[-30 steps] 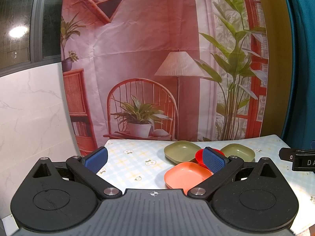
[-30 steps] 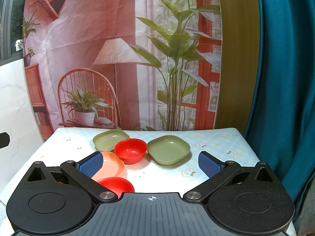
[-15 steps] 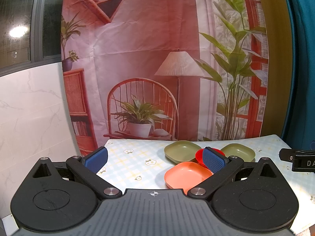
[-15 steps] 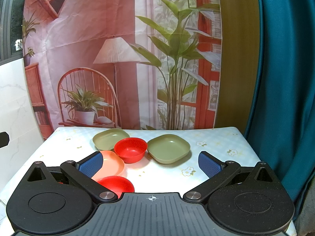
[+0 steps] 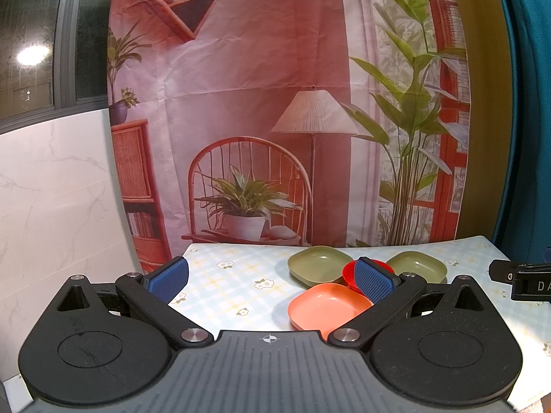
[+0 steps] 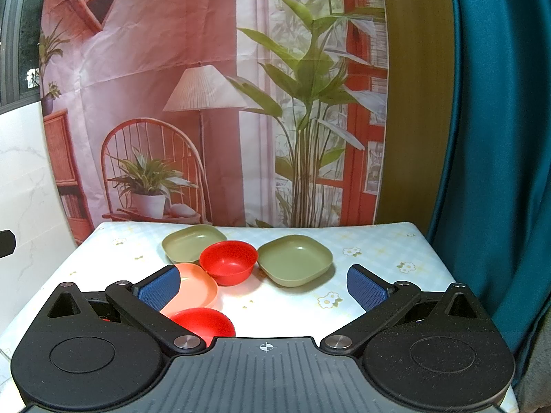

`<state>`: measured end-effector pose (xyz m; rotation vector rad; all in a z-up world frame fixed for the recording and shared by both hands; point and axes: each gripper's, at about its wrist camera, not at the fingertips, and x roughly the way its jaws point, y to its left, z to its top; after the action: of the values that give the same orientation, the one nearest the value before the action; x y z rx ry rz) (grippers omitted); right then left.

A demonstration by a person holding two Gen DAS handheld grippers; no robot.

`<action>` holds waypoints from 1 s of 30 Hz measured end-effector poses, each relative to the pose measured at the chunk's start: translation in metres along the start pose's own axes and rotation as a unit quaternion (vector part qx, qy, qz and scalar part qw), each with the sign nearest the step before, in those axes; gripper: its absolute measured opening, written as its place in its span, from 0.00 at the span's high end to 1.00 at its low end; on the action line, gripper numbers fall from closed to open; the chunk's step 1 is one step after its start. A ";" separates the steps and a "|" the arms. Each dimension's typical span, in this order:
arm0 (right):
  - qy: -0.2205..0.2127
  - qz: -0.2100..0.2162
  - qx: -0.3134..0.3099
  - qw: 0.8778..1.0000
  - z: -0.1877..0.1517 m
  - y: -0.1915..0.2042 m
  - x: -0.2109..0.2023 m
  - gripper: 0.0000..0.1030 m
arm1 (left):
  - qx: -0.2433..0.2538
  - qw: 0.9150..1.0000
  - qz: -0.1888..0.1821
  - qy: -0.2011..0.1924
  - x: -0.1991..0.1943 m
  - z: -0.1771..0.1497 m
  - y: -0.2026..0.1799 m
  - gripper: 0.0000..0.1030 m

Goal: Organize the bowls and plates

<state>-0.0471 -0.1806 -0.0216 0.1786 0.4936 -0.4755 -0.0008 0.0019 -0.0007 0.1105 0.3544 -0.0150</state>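
Floral tablecloth (image 6: 378, 251), dishes scattered, my grippers spread and empty.
I'd bring my right gripper (image 6: 265, 284) squarely onto the red bowl (image 6: 229, 261) at eleven o'clock, pinching its rim.

Table (image 6: 378, 241): in front of the backdrop (image 6: 155, 69), with the curtain (image 6: 499, 137) at the right side.
Left plate (image 6: 187, 244): on the table, at the back, left of the centre.
Right plate (image 6: 294, 260): on the table, just beside the far bowl, to the right of it.
Far bowl (image 6: 229, 261): between the two back plates, a little before them.
Near plate (image 6: 194, 289): before the left plate, just left of the far bowl.
Near bowl (image 6: 203, 321): nearest of all, at the front edge of the near plate; touching or apart, cannot tell.
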 end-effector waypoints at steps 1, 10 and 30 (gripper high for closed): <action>0.000 0.000 0.000 1.000 0.000 0.000 0.000 0.00 | 0.000 1.000 0.000 0.000 0.000 0.000 0.000 0.00; 0.000 0.000 0.000 1.000 0.000 0.000 0.000 0.00 | 0.000 1.000 0.000 0.000 0.000 0.000 0.000 0.00; -0.047 0.046 0.006 0.998 -0.005 -0.002 0.013 0.00 | 0.001 1.000 0.022 0.005 0.024 -0.006 0.005 0.00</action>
<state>-0.0402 -0.1858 -0.0322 0.1895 0.3886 -0.3945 0.0201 0.0074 -0.0147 0.1199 0.3611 0.0296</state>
